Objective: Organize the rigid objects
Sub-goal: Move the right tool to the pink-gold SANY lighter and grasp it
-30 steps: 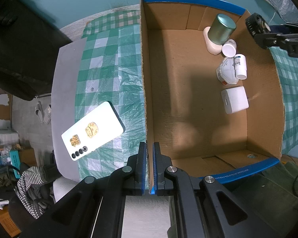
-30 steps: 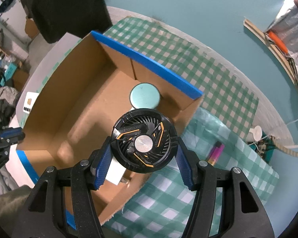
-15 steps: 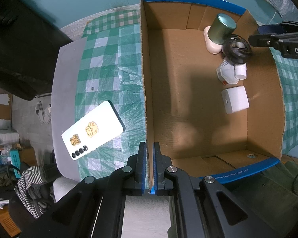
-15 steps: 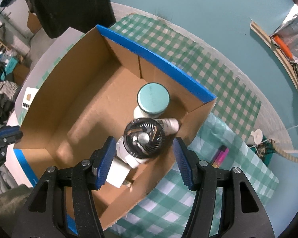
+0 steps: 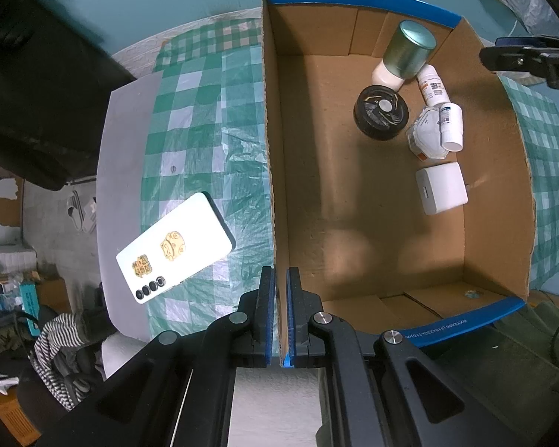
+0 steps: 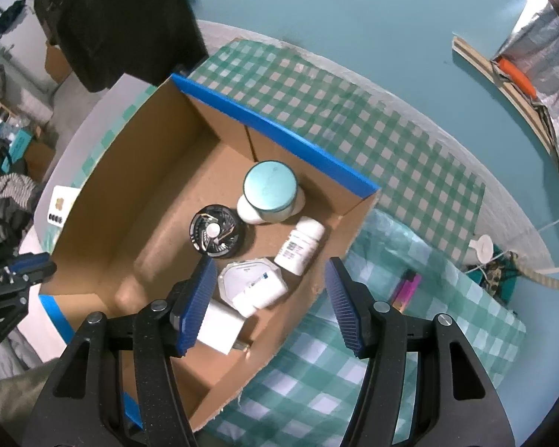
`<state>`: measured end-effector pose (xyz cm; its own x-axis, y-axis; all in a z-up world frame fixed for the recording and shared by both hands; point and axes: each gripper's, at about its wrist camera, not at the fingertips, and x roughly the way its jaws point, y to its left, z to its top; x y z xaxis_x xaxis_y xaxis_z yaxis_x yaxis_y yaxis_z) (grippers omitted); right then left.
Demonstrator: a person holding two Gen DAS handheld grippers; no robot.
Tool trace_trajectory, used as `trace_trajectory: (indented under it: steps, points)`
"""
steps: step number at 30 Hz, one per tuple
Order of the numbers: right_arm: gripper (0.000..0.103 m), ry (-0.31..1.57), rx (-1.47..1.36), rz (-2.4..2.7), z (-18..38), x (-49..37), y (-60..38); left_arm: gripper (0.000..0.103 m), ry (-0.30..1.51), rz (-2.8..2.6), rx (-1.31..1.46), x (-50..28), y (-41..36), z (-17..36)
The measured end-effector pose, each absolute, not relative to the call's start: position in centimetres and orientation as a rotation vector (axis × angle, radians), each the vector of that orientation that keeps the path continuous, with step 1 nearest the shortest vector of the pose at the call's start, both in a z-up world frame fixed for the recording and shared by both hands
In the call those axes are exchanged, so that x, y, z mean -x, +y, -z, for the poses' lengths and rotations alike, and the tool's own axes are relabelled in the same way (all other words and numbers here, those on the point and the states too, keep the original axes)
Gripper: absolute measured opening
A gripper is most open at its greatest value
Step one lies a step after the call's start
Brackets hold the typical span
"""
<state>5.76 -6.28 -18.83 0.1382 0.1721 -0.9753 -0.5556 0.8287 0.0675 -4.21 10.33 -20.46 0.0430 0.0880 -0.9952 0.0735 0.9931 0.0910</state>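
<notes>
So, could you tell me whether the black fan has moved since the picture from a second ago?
Yes. It left the right gripper, whose jaws now stand empty, and dropped into the cardboard box; the black fan rests on the box floor beside the teal-lidded jar.

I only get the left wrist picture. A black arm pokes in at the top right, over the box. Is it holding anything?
Observer: No. That is the right gripper; it is open, with nothing between its fingers.
Operator: Is anything lying outside the box on that side?
Observer: Yes. A small pink and purple thing, perhaps a lighter, lies on the checked cloth beside the cardboard box.
Operator: Anything beyond that?
Observer: A small white round thing on a cord, past the cloth's edge.
</notes>
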Motion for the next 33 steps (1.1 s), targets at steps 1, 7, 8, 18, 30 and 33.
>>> trace_trajectory:
  steps: [1,7,8,18,30,33]
  points:
    - [0.061,1.335,0.34,-0.54,18.7,-5.8,-6.5,0.005,1.529,-0.011,-0.129,4.2,10.3,20.5]
    - [0.061,1.335,0.302,-0.515,17.9,-6.2,-8.1,0.005,1.53,-0.012,-0.129,4.2,10.3,20.5]
    - [0.061,1.337,0.297,-0.508,17.8,-6.2,-8.3,0.005,1.529,-0.012,-0.13,4.2,10.3,20.5]
    - [0.062,1.354,0.244,-0.407,17.9,-7.3,-12.7,0.005,1.53,-0.012,-0.131,4.2,10.3,20.5]
    - [0.063,1.477,0.111,-0.243,22.2,-10.9,-19.3,0.005,1.529,-0.013,-0.131,4.1,10.4,20.4]
    - [0.063,1.509,0.078,-0.216,23.6,-11.6,-20.1,0.005,1.528,-0.013,-0.132,4.1,10.4,20.4]
